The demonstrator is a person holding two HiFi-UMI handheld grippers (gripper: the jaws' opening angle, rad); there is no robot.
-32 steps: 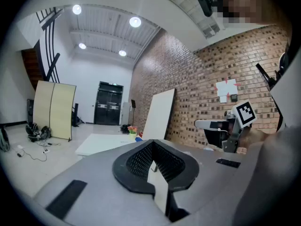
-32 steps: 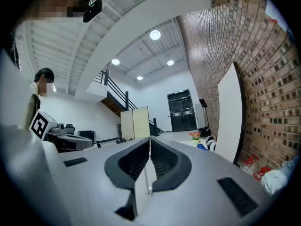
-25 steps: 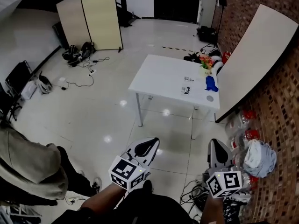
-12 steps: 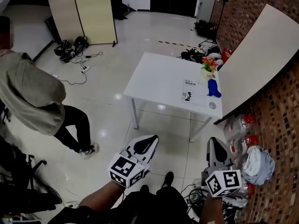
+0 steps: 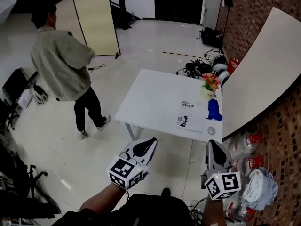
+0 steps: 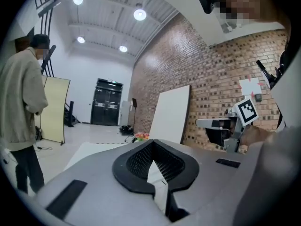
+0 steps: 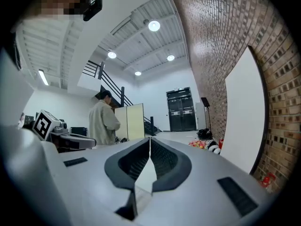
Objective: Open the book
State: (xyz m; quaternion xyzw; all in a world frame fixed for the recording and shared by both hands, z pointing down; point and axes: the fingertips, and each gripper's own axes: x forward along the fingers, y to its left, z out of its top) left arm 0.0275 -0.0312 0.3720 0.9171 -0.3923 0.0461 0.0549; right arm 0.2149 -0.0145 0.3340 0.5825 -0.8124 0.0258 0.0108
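A closed white book (image 5: 187, 114) lies flat near the right end of the white table (image 5: 150, 98) in the head view. Both grippers hang in the air well short of the table, above the floor. The left gripper (image 5: 151, 141) has its jaws pressed together with nothing in them; the left gripper view shows the same closed tips (image 6: 153, 142). My right gripper (image 5: 212, 144) is likewise shut and empty, and its tips (image 7: 149, 138) meet in the right gripper view. The book is hidden in both gripper views.
On the table beside the book are a blue object (image 5: 214, 109), a bunch of flowers (image 5: 210, 81) and a small round thing (image 5: 211, 131). A person (image 5: 66, 65) walks at the left. A white board (image 5: 263, 65) leans on the brick wall; bags (image 5: 258, 187) lie below.
The table now sits nearer and lower in the head view. The person has walked from the lower left up towards the folding screen. Both grippers stay shut and in place.
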